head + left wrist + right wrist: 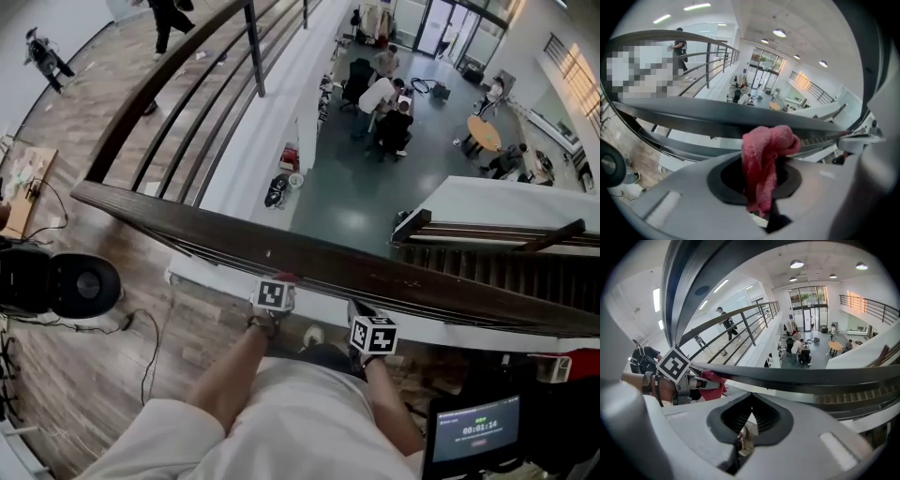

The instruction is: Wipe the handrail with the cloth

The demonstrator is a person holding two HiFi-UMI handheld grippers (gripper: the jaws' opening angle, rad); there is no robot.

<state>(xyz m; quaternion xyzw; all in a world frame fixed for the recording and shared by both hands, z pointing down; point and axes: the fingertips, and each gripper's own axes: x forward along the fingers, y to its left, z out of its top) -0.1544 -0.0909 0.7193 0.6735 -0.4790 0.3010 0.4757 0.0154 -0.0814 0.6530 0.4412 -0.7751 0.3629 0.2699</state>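
**A:** What is closest to the camera?

**B:** A person's lap in pale trousers (309,422), with two bare forearms reaching forward. Each hand carries one gripper, two in all, and each gripper is topped by one black-and-white marker cube.

**A:** How are the grippers set?

**B:** The left gripper (761,176) has its jaws clamped on one red cloth (768,143), which bunches up above them. The right gripper (749,416) has its jaws pressed together with nothing between them.

**A:** Where is the cloth?

**B:** It is up against the near side of the one dark handrail (328,262), which crosses the whole head view. The right gripper is just beside the left one, under the near edge of the same rail.

**A:** Anything else?

**B:** There is one small screen (473,429) at the lower right. Two people (42,56) stand on the wooden floor at the upper left.
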